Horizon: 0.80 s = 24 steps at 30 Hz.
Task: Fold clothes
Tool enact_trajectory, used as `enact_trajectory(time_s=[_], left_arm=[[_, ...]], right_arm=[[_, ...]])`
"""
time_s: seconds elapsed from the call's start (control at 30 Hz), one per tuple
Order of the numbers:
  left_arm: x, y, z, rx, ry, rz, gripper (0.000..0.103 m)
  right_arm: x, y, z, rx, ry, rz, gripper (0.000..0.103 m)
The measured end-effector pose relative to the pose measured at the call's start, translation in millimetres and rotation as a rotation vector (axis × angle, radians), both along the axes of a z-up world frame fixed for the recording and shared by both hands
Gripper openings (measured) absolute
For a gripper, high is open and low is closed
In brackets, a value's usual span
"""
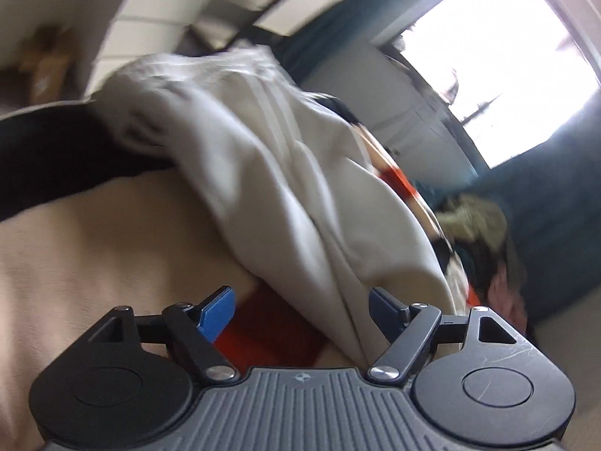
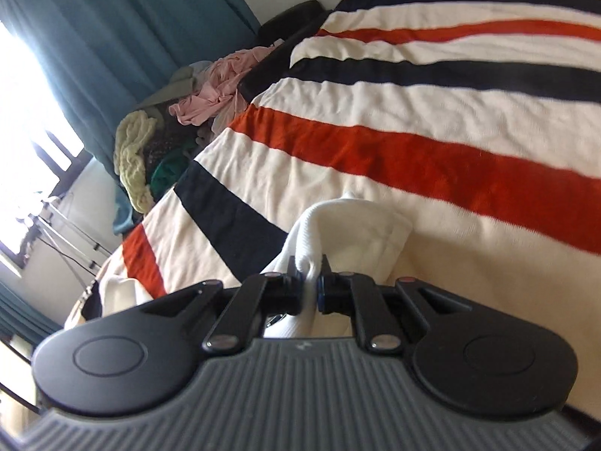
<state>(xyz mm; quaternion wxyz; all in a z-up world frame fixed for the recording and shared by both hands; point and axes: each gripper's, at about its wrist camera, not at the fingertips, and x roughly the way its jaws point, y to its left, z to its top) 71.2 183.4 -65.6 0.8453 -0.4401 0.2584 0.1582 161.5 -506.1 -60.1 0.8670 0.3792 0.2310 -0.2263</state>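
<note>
A white garment (image 1: 263,143) drapes in a long bunch over the striped blanket (image 1: 94,244) and runs down between the jaws of my left gripper (image 1: 300,300). The jaws stand wide apart. The cloth lies against the right finger (image 1: 383,308), while the blue left pad (image 1: 218,312) is clear of it, so the gripper is open. In the right wrist view my right gripper (image 2: 310,270) is shut on a bunched fold of the white garment (image 2: 349,221), just above the red, black and cream striped blanket (image 2: 413,150). The left wrist view is blurred.
A pile of loose clothes (image 2: 180,112) lies past the bed's far edge, also visible as a blurred clothes pile (image 1: 477,225). Teal curtains (image 2: 112,37) and a bright window (image 1: 507,56) are behind it. A white cabinet (image 1: 150,30) stands beyond the bed.
</note>
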Motion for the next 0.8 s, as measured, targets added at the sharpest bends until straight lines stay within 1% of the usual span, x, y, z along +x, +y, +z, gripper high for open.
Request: enact_trajectory(time_s=[0.07, 0.13, 0.17, 0.2, 0.27, 0.33, 0.37, 0.43, 0.47, 0.5, 0.53, 0.6, 0.67, 0.73, 0.8], left_arm=[[2.6, 22.5, -3.4, -0.068, 0.011, 0.069, 0.079], [13.7, 35.7, -8.4, -0.116, 0.032, 0.067, 0.078], [19.0, 41.4, -10.3, -0.137, 0.038, 0.061, 0.075], [22.8, 46.4, -10.8, -0.146, 0.036, 0.060, 0.070], [29.3, 56.3, -12.1, -0.158, 0.033, 0.062, 0.070], [29.7, 66.7, -16.4, -0.140, 0.041, 0.087, 0.061], [29.7, 74.9, -20.4, -0.169, 0.051, 0.090, 0.054], [28.2, 91.5, -29.7, -0.248, 0.041, 0.082, 0.043], [26.7, 94.7, -31.3, -0.261, 0.034, 0.073, 0.032], [25.3, 98.0, -33.0, -0.275, 0.027, 0.065, 0.023], [23.9, 100.2, -33.7, -0.283, 0.020, 0.055, 0.022], [21.0, 100.2, -30.3, -0.269, 0.002, 0.033, 0.015], [16.4, 98.8, -23.6, -0.246, -0.025, 0.017, 0.013], [10.3, 96.3, -13.4, -0.213, -0.068, 0.020, 0.012], [3.3, 90.8, -1.0, -0.175, -0.132, 0.031, 0.011]], right_arm=[[-2.9, -3.2, -0.6, 0.023, -0.010, -0.007, 0.011], [-1.3, -5.9, 0.3, 0.029, -0.025, -0.010, 0.011], [-0.6, -7.2, -0.4, 0.031, -0.041, -0.002, 0.011], [-0.2, -7.6, -0.9, 0.028, -0.057, 0.007, 0.011], [1.7, -6.5, -1.4, 0.005, -0.068, 0.016, 0.011], [3.4, -5.9, -1.8, 0.003, -0.066, 0.014, 0.011], [4.2, -5.6, -2.0, 0.002, -0.065, 0.013, 0.011], [5.8, -5.7, -2.7, 0.006, -0.062, 0.011, 0.011], [6.2, -7.8, -3.5, 0.024, -0.064, 0.008, 0.011], [5.8, -10.4, -4.9, 0.052, -0.068, 0.002, 0.011], [4.8, -13.6, -7.3, 0.087, -0.075, -0.007, 0.011], [2.8, -18.9, -11.1, 0.149, -0.086, -0.025, 0.011], [0.4, -18.2, -8.6, 0.151, -0.087, -0.042, 0.010], [-3.4, -11.4, 2.4, 0.089, -0.087, -0.056, 0.010], [-14.9, -2.6, 18.0, 0.024, -0.168, -0.082, 0.010]])
